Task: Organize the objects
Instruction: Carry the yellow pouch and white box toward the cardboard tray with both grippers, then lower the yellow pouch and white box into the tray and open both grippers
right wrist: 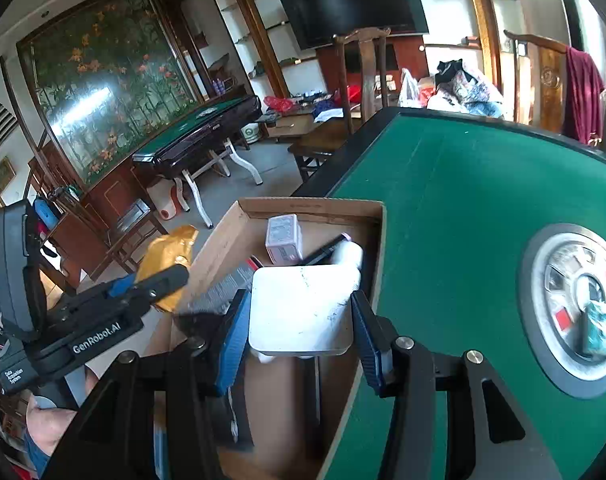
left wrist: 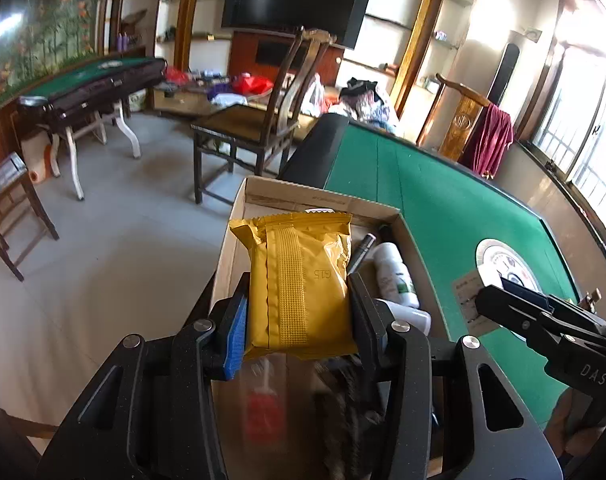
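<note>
Tongs (left wrist: 299, 312) grip yellow packet (left wrist: 299, 280) above box rim (left wrist: 319, 200); green table (left wrist: 443, 208) beside.

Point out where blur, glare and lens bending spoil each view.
Left wrist view: the cardboard box's contents below the held yellow packet smear; windows blow out white. Right wrist view: glare streaks the flower mural; the green table's edge bows; the teal item blurs.

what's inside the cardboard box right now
In the cardboard box: a small pink box, a black pen, a white bottle. The held yellow packet and white box hide the rest.
</note>
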The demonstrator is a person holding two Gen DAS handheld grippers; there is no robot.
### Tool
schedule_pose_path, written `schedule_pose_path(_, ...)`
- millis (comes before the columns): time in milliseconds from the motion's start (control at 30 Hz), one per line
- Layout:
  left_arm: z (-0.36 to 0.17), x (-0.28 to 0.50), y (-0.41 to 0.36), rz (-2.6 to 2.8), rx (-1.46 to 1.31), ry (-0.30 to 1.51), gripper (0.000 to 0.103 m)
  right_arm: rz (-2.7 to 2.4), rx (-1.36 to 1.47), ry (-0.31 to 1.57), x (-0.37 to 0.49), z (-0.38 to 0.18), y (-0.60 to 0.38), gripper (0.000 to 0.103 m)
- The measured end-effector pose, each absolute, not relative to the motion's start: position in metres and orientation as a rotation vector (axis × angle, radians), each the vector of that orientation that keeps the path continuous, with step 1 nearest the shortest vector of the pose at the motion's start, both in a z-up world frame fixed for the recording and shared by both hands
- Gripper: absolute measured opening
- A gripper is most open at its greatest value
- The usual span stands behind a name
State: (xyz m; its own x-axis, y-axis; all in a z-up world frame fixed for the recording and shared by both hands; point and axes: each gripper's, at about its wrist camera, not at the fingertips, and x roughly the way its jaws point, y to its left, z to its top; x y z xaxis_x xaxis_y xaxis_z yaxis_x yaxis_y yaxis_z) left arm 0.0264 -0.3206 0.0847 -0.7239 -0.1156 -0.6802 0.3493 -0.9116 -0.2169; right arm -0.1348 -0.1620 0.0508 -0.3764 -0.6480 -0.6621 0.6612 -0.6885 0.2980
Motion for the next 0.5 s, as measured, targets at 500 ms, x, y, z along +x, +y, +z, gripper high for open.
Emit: schedule_pose_path(500,0.049,-0.033,-0.352,-2.557,1.183,0.558,0.045,-2.150,1.125,0.069,-0.203,0.016,-0.233,0.049)
